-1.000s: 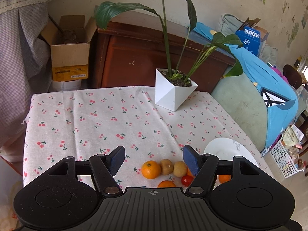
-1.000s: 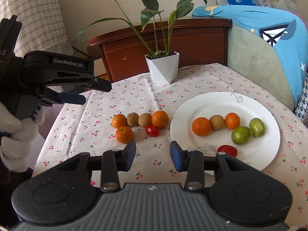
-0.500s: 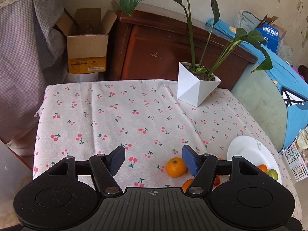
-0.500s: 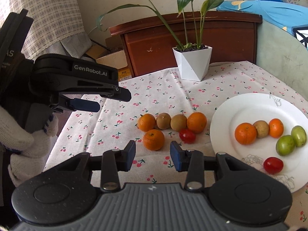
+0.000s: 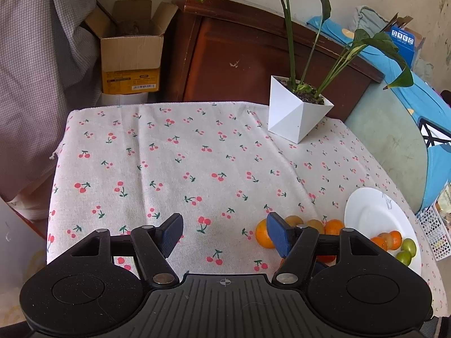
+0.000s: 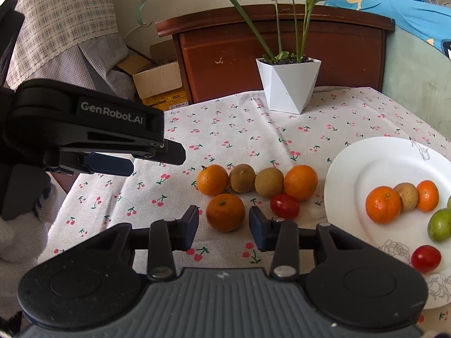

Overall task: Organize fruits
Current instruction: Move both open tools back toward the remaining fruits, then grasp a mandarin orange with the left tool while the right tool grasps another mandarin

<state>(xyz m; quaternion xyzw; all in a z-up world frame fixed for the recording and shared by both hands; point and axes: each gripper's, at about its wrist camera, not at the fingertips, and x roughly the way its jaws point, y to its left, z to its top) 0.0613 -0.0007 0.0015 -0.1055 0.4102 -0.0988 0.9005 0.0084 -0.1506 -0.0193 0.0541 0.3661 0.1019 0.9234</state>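
Several loose fruits lie on the cherry-print cloth. A row of orange (image 6: 212, 179), two kiwis (image 6: 242, 178) (image 6: 269, 182) and orange (image 6: 300, 182) has a cherry tomato (image 6: 284, 206) and a front orange (image 6: 225, 212) before it. My right gripper (image 6: 224, 226) is open. The front orange sits just ahead between its fingertips, with a gap on both sides. The white plate (image 6: 352, 169) at right holds oranges, a kiwi, green fruits and a tomato. My left gripper (image 5: 222, 222) is open over bare cloth, left of the fruit row (image 5: 263, 236), and also shows as the left gripper (image 6: 152, 159).
A white angular plant pot (image 5: 296, 118) stands at the table's far right, with a brown wooden cabinet (image 5: 239, 56) behind it. A cardboard box (image 5: 131, 64) sits on the floor beyond the table. A white-gloved hand (image 6: 17, 225) holds the left gripper. A blue-covered chair is at right.
My right gripper has moved left and down toward the loose fruits, and the front orange now sits between its fingertips. The left view swung left, so the fruits now lie at its right.
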